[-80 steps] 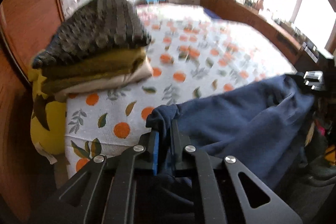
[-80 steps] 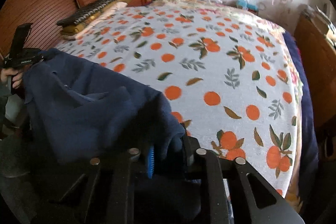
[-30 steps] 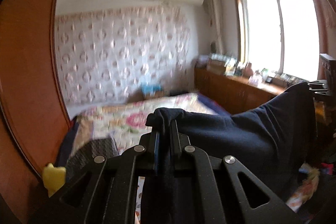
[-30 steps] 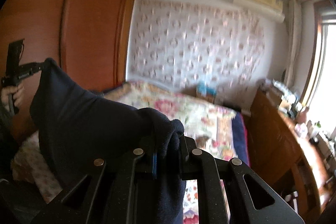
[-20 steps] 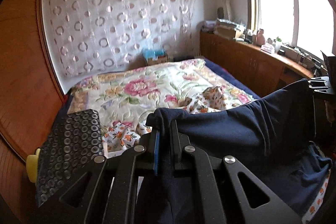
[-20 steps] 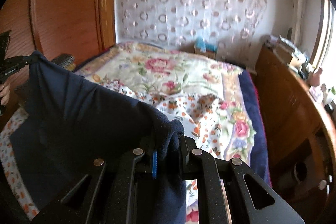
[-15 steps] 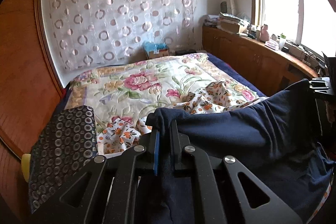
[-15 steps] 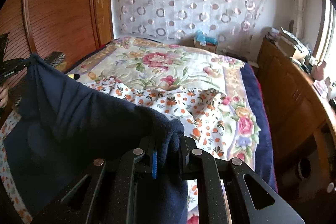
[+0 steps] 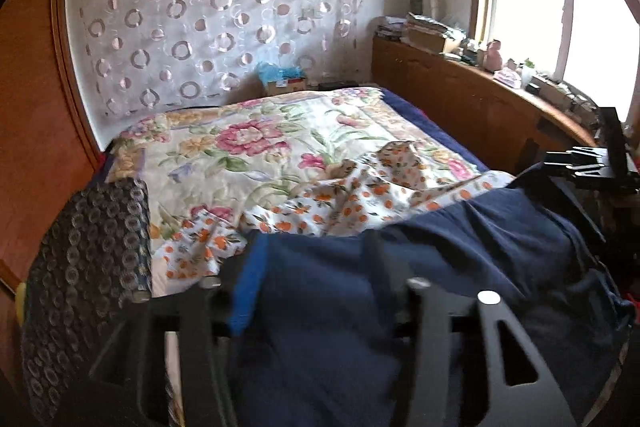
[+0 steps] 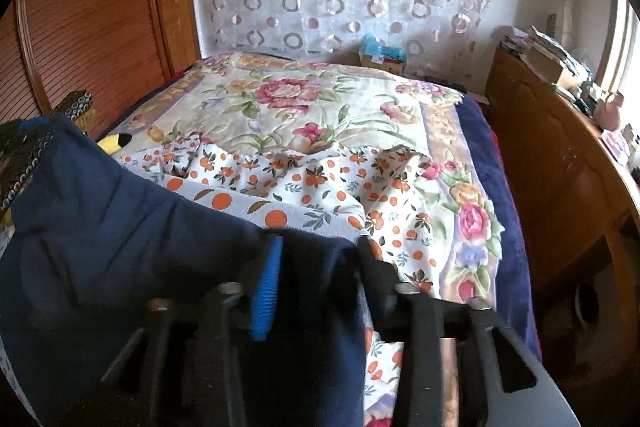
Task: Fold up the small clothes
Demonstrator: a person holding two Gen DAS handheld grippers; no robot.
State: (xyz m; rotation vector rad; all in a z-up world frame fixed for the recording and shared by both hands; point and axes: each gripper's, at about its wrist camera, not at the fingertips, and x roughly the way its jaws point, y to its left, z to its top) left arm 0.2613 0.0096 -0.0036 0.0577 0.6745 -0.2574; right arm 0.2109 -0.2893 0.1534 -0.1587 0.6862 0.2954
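A navy blue garment [image 9: 460, 259] lies spread across the near end of the bed, over an orange-print sheet [image 9: 320, 199]. It also shows in the right wrist view [image 10: 120, 227]. My left gripper [image 9: 312, 259] is open, its jaws wide apart over the garment's near edge. My right gripper [image 10: 320, 259] is open too, jaws apart over the garment's other corner. The right gripper shows at the right edge of the left wrist view [image 9: 588, 167].
A stack of folded clothes topped by a dark ring-patterned piece [image 9: 84, 267] sits at the bed's left. A floral quilt [image 9: 260, 147] covers the far bed. A wooden cabinet [image 9: 460, 95] runs along the right, a wardrobe [image 10: 88, 27] along the left. A yellow toy [image 10: 114, 143] lies near the stack.
Both grippers came down from holding the garment up, then opened and let go of it. The garment now lies on the bed.
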